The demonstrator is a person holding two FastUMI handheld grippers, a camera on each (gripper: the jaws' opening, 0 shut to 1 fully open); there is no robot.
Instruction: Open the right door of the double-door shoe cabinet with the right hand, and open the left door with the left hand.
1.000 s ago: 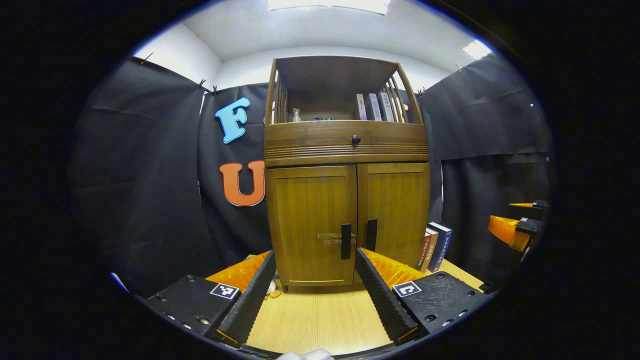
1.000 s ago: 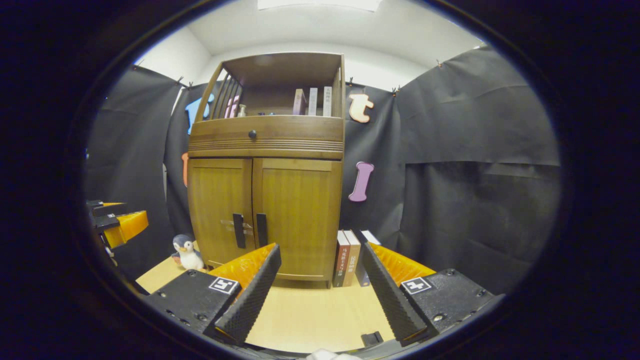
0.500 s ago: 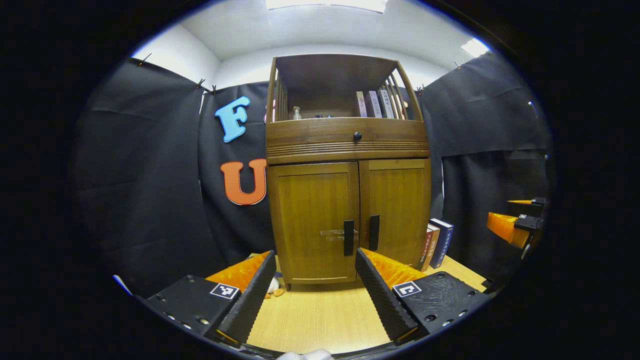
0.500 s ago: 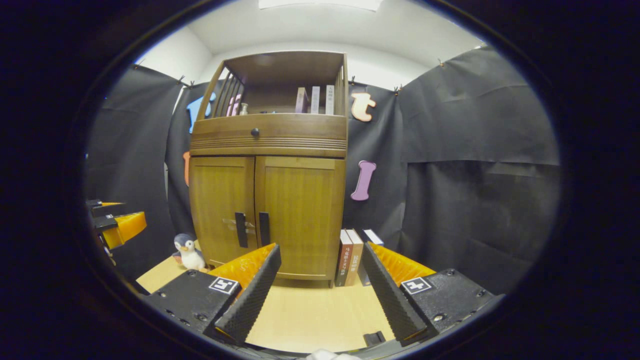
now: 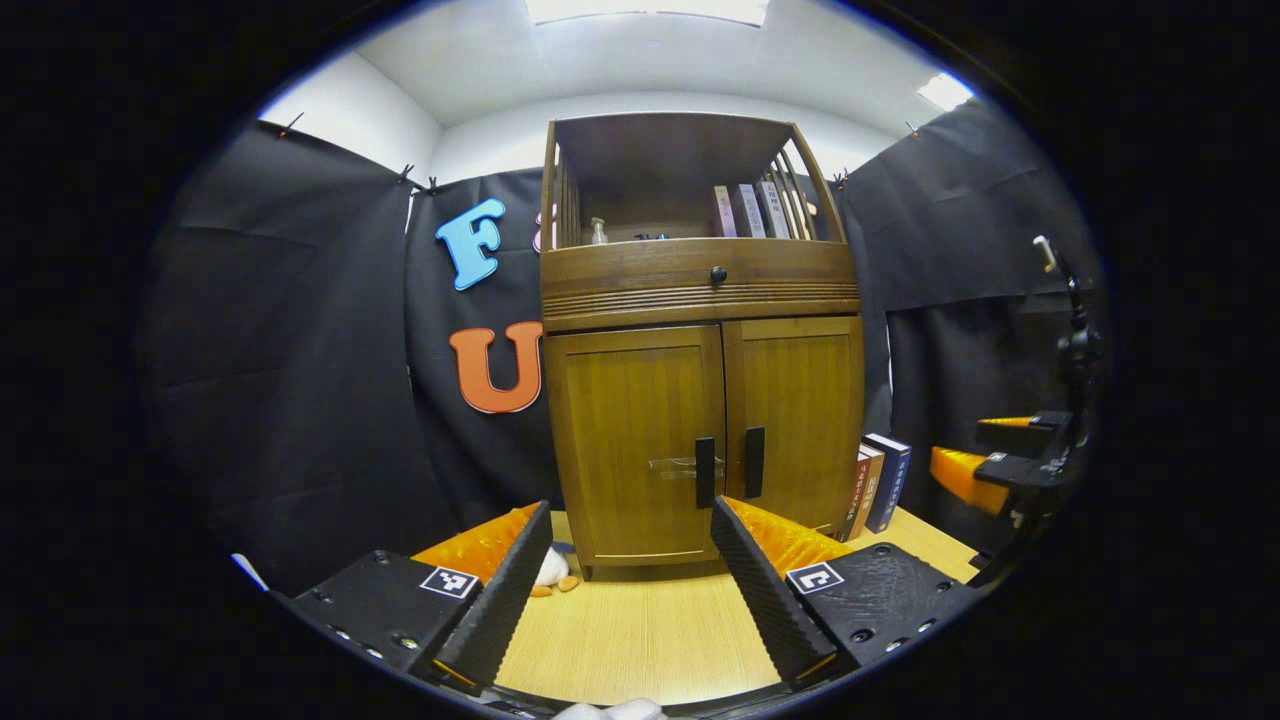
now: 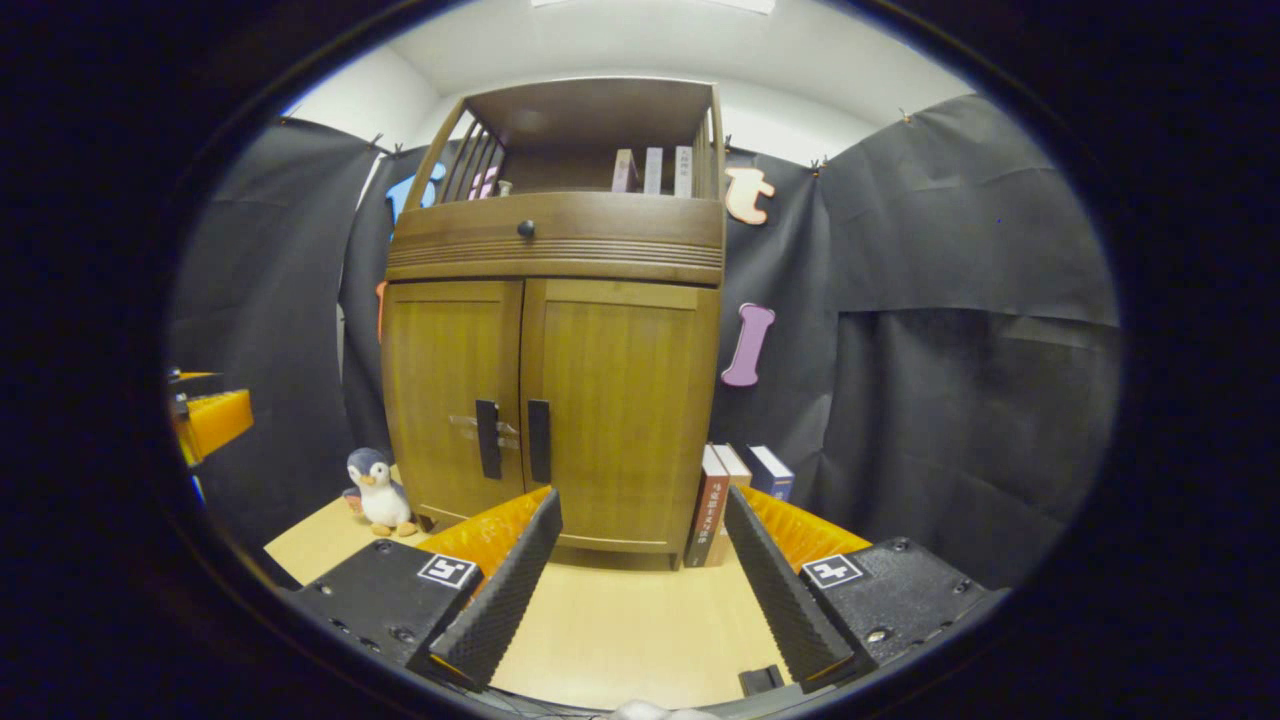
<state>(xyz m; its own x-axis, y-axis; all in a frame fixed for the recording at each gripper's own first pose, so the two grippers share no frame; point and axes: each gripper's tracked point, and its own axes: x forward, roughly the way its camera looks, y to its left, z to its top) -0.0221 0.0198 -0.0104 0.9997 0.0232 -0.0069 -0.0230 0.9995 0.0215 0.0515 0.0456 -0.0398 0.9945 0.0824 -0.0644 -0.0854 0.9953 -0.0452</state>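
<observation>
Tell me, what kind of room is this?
Probably a recording booth dressed up like a home, not a real room. Black cloth hangs as walls around a wooden cabinet on a table, with books and a toy penguin beside it.

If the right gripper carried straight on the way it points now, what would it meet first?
Probably the right door of the shoe cabinet, near its lower part; the right gripper is open, and depth is hard to judge.

Books (image 6: 722, 496) right of cabinet (image 6: 556, 330) — touching
</observation>
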